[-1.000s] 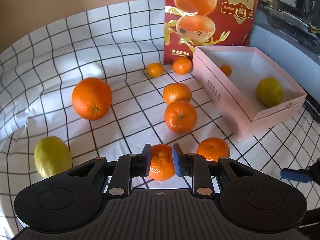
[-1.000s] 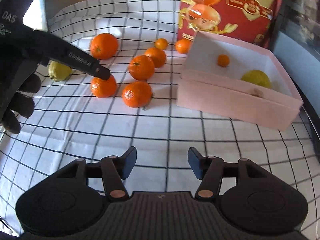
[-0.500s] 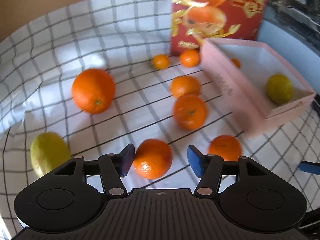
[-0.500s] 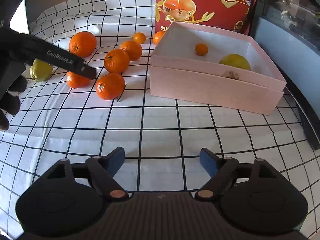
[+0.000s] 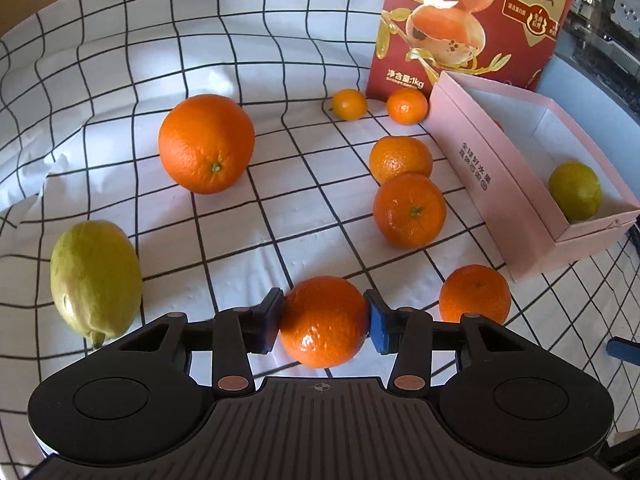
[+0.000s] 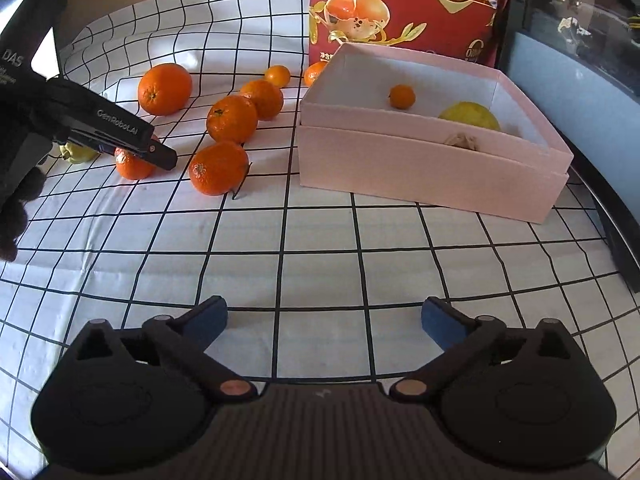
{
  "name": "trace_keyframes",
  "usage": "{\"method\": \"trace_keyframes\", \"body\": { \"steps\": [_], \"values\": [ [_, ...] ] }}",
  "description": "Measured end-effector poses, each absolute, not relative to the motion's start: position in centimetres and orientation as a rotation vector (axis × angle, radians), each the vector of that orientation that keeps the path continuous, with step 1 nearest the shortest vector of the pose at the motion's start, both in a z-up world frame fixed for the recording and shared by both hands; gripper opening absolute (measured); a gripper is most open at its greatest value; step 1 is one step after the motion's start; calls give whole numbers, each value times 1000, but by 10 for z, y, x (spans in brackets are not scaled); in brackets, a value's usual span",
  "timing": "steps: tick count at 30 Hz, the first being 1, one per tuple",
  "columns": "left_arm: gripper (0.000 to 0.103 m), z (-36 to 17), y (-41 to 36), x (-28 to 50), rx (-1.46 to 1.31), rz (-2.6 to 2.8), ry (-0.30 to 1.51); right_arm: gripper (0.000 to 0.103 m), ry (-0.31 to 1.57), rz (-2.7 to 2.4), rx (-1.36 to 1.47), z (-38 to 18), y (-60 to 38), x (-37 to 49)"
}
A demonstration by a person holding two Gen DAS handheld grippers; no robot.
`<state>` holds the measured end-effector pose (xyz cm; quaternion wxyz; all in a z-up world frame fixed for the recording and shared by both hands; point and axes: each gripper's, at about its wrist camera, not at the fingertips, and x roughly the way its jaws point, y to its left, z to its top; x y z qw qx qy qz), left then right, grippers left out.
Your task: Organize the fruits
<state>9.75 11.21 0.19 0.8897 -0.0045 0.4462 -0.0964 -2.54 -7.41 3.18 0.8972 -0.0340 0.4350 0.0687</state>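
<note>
Left wrist view: left tongs closing around a mandarin at the near centre of the checked cloth on the tabletop, both blue pads against the fruit's flanks, so gripping it by its widest part. Likely light, roundish and a bit soft under a glossy, slightly slippery peel; a gentle squeeze across the middle probably enough, a harder one liable to bruise or let it pop out. Just right of it another mandarin; farther off two more, touching or nearly so. Large orange far left, likely heavier and wider to span. Yellow-green pear-like fruit at the near left. Two small citrus by the red carton at the back. Pink box on the right, with a lemon inside its near corner. Right wrist view: right tongs opening, spread wide over bare cloth at the near centre, nothing between the jaws and nothing touched. Pink box at the far right, holding the lemon, one small citrus and a crumpled brownish scrap. Loose fruit clustered far left of the box; left tongs reaching in from the left edge, over the gripped mandarin.
</note>
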Motion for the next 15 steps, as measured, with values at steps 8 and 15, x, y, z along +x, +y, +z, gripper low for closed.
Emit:
{"method": "trace_keyframes", "body": {
  "steps": [8,15],
  "values": [
    [48,8,136,60,-158,-186,914,103,930,169,-89,31,-74,-19],
    [48,11,160,19,-284,-168,931,86,870,225,-114,45,-56,-1]
  ]
}}
